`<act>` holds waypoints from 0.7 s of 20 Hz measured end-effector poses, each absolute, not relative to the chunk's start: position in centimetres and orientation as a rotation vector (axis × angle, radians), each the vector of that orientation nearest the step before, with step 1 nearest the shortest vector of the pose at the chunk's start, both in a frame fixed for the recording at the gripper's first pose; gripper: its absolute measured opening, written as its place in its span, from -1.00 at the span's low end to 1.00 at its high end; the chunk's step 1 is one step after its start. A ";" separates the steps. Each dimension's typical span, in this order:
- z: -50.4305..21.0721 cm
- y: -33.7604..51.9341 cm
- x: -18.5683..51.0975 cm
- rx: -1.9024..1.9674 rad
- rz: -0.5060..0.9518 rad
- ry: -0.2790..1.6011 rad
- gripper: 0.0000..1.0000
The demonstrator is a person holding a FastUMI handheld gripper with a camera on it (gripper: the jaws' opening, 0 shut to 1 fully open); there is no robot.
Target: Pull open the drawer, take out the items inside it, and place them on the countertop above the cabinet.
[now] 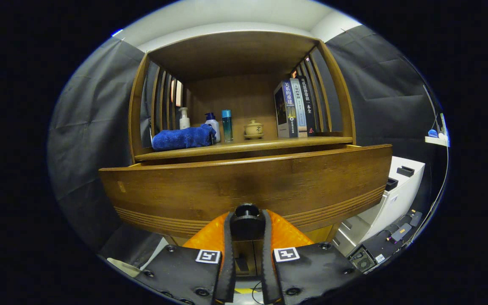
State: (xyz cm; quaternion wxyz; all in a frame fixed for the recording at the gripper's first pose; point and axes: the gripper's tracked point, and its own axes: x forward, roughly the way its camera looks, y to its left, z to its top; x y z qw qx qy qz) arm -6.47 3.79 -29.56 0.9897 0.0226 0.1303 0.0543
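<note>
Directly ahead of the gripper (247,222), the drawer (244,186) of a wooden cabinet (136,106) stands pulled out from the cabinet body, its broad brown front facing the camera and spanning wider than the shelf above it. Front panel: smooth wood grain, with a band of fine parallel grooves along the lower edge. Both fingers (228,241) are closed against a single dark round knob (247,216) at the lower middle of the front, one on each side of it. The drawer's interior cannot be seen from this low angle. Above the drawer lies the countertop (244,147), a wooden shelf enclosed by a slatted frame with a wooden roof. On the countertop, from the left side: one blue folded cloth (183,137); behind it one white pump bottle (184,118); one white bottle with a dark blue cap (212,125), touching the cloth's right end; one slim teal bottle (227,126); one small pale lidded jar (254,129), standing apart near the centre; and three upright books (295,108), pressed together beside the right-hand slats. Beyond the cabinet to the right stands a white unit (396,199), with dark equipment (379,248) on the floor beside it.
</note>
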 end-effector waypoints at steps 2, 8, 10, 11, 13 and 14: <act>-29.4 3.8 -7.1 0.041 0.108 0.263 -0.35; -29.4 3.5 -9.3 0.066 0.110 0.270 -0.35; -29.4 3.4 -10.0 0.064 0.098 0.267 -0.35; -29.4 3.4 -10.3 0.065 0.094 0.264 -0.35; -29.4 3.4 -10.9 0.067 0.094 0.266 -0.35; -29.4 3.3 -11.4 0.064 0.097 0.266 -0.34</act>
